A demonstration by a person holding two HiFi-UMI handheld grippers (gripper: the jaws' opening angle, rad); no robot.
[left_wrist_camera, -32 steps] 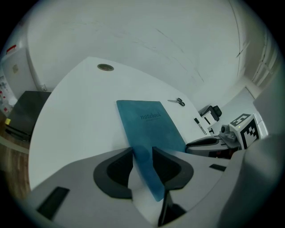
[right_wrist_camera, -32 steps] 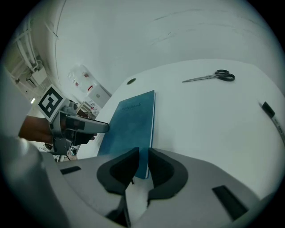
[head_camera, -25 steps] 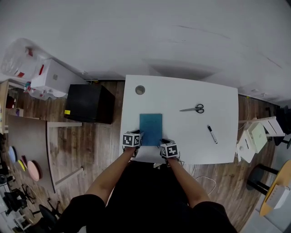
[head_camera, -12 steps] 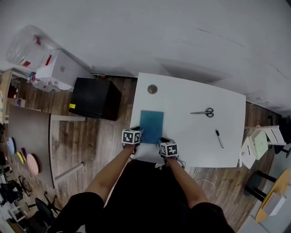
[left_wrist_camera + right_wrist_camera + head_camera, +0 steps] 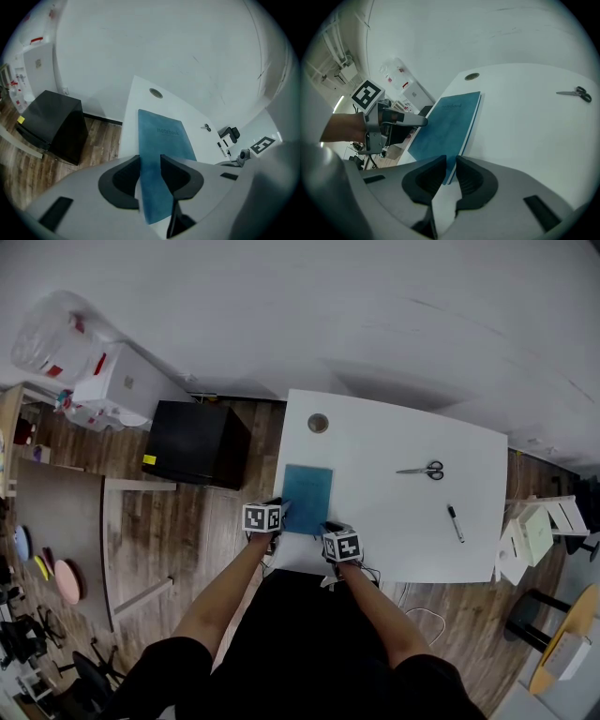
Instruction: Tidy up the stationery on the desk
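A teal notebook [image 5: 307, 500] lies lengthwise near the left edge of the white desk [image 5: 394, 512]. My left gripper [image 5: 279, 512] is shut on its near left end; the cover runs between the jaws in the left gripper view [image 5: 161, 140]. My right gripper [image 5: 328, 529] is shut on the near right corner, where the notebook's edge [image 5: 454, 126] enters the narrow gap between the jaws. Black-handled scissors [image 5: 421, 470] lie at the far right of the desk. A black marker [image 5: 455, 522] lies nearer me, by the right edge.
A round cable hole [image 5: 318, 423] sits in the desk's far left corner. A black cabinet [image 5: 192, 456] stands on the wooden floor left of the desk, with white boxes [image 5: 112, 390] behind it. Small white furniture [image 5: 530, 531] stands off the desk's right edge.
Both grippers and the notebook have shifted slightly left, toward the desk's left edge. The scissors and marker have not moved on the desk.
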